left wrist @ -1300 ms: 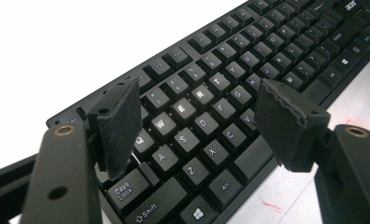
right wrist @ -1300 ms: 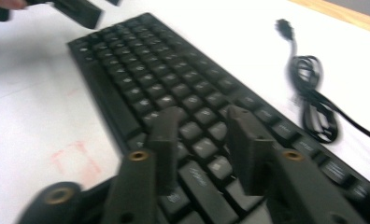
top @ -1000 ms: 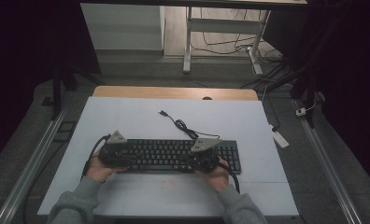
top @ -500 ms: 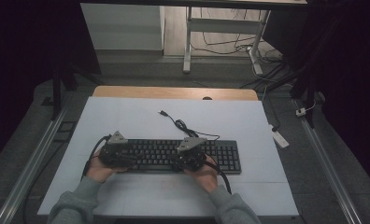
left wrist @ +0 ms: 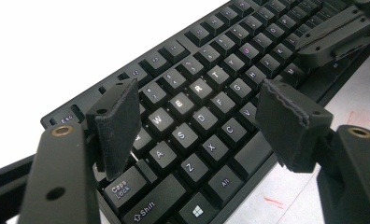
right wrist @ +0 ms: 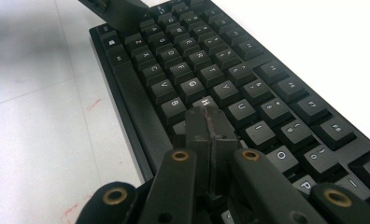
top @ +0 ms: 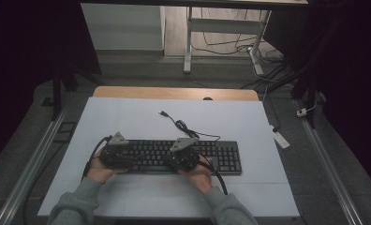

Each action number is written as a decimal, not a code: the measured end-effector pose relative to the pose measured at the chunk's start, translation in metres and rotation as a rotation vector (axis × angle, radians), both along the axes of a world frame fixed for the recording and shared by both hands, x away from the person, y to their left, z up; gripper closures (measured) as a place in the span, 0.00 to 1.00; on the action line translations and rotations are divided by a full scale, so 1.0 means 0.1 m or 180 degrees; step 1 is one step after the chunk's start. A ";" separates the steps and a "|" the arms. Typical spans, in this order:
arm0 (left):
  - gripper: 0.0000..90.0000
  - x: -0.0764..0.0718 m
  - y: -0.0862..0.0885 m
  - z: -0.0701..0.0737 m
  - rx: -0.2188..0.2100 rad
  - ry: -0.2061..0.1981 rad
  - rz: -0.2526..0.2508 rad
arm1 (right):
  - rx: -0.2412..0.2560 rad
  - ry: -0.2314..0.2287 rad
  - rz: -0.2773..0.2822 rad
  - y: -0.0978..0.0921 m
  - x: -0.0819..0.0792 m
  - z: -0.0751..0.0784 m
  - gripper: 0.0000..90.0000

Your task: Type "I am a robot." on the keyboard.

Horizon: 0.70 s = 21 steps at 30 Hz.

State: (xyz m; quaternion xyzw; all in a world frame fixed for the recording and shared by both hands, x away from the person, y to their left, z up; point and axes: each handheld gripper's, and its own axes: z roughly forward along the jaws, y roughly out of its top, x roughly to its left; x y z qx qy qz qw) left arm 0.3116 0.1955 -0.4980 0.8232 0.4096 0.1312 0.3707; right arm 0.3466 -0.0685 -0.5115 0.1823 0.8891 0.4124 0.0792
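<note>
A black keyboard (top: 223, 157) lies across the near middle of the white table (top: 141, 117), its cable (top: 181, 125) curling away behind it. My left gripper (top: 132, 158) hovers over the keyboard's left end, open, with the keys of the keyboard (left wrist: 206, 100) showing between its pads (left wrist: 120, 123). My right gripper (top: 168, 161) is over the middle of the key rows, shut with nothing between its jaws, its tip (right wrist: 206, 119) down by the H and J keys of the keyboard (right wrist: 220, 60). The left gripper's jaw shows at the top of the right gripper view.
A wooden strip (top: 174, 93) runs along the table's far edge. Metal rails (top: 326, 164) flank both sides of the table. A small white device (top: 280, 138) lies off the right edge. Desk legs and loose cables (top: 221, 44) stand on the floor beyond.
My right gripper has moved left along the keyboard, from near its right part to the middle keys. The left gripper has stayed at the left end.
</note>
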 end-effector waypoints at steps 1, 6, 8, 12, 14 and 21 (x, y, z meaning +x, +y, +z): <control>0.34 0.00 0.00 0.00 0.0000 0.0000 -0.0001 | 0.0005 0.0013 0.0003 0.01 0.01 -0.01 0.99; 0.34 0.00 0.01 0.00 0.0005 -0.0003 -0.0003 | -0.0042 0.0023 -0.0009 0.02 0.02 -0.04 0.99; 0.34 0.00 0.01 0.00 0.0009 -0.0002 -0.0008 | -0.0044 0.0039 -0.0018 0.02 0.02 -0.04 0.99; 0.34 0.00 0.00 0.00 0.0016 0.0003 -0.0016 | -0.0075 0.0038 -0.0017 0.02 0.03 -0.05 0.99; 0.34 0.00 0.00 -0.01 0.0021 0.0005 -0.0019 | -0.0082 0.0038 -0.0011 0.03 0.03 -0.06 0.99; 0.34 0.00 -0.01 -0.01 0.0043 0.0006 -0.0030 | -0.0134 0.0023 -0.0024 0.04 0.02 -0.09 0.99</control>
